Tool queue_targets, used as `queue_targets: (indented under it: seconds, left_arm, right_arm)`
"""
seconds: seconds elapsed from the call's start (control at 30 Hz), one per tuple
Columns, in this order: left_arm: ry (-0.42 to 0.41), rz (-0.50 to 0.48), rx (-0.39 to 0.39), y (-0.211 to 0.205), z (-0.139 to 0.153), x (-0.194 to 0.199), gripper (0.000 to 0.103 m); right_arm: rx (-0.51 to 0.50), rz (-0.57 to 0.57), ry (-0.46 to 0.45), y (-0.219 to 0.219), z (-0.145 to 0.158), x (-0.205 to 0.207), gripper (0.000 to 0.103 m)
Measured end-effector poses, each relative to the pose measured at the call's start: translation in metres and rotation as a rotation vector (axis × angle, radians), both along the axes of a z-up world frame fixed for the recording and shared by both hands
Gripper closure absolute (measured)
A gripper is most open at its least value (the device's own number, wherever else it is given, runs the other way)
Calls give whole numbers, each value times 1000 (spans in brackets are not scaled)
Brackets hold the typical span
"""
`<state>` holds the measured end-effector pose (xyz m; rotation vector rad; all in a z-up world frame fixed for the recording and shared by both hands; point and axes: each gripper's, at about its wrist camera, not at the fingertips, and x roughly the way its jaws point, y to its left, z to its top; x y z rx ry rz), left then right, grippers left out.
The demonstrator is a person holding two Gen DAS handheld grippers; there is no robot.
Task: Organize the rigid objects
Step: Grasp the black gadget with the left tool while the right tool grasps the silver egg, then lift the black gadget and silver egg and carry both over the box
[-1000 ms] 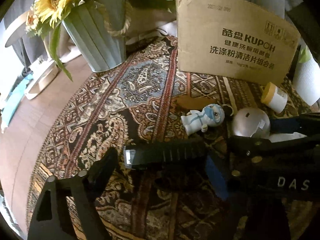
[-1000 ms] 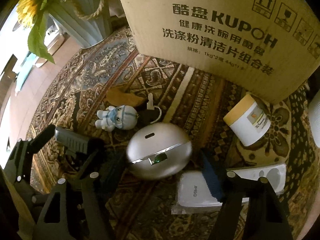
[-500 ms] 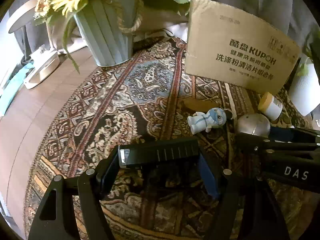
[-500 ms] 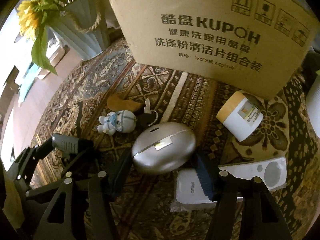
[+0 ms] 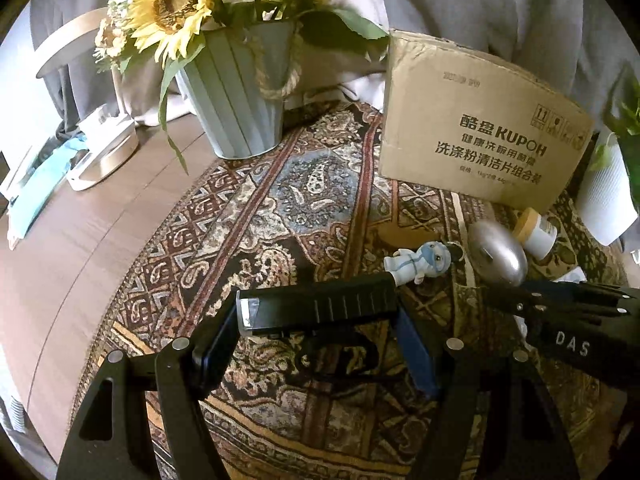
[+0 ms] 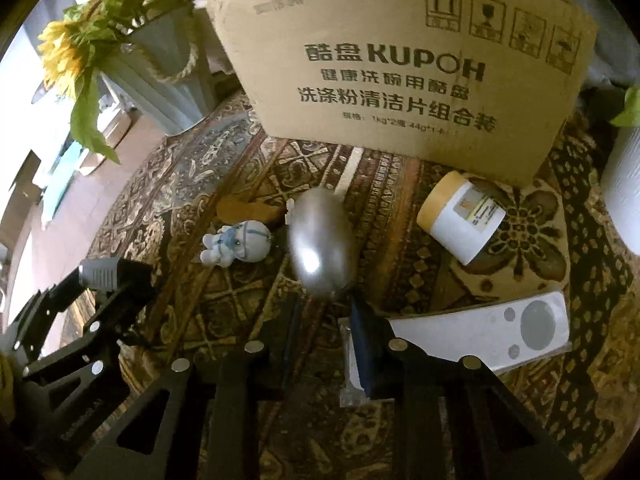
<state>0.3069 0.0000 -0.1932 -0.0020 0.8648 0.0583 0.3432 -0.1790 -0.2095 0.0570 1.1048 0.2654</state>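
Left hand-held gripper (image 5: 316,322): clenched on a black toy pistol (image 5: 316,312), lifted crosswise above the patterned rug (image 5: 256,208)
Figurine (image 6: 236,242): lying ahead-left of the right hand-held gripper; just beside the egg
Right hand-held gripper (image 6: 326,300): fingers close on the silver egg-shaped case (image 6: 322,240), gripping its near end
White jar (image 6: 462,218): ahead-right, on its side; cardboard box (image 6: 400,64) behind it
White remote (image 6: 480,332): just right of the right finger

Daylight from the left lights both fisheye views unevenly, with dark vignetted corners, curved edges, glare and motion blur on the shiny silver egg-shaped case (image 6: 320,246).
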Motion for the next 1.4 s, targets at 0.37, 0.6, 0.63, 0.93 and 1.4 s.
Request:
queue_targets:
  seconds: [0.37,0.6,0.63,0.93,1.4]
  left_arm:
    - [14,30,-17,8,-5,8,30]
    - [22,16,-6,7,-7,17,30]
    - [20,10,-3,6,-6,18,30]
    - [-15,-58,-12,-4,11,16,31]
    - [-155,-181,-36,-22,70,11,30]
  right_arm:
    - [9,-10,9,7,-11,17,62]
    - [-5,-6,-11,10,-14,28,64]
    - [-2,-8,-13,9,-15,29,68]
    - [14,-43,-25,-2,-7,17,69]
    - [2,-101,-210,-16,68,-20,71]
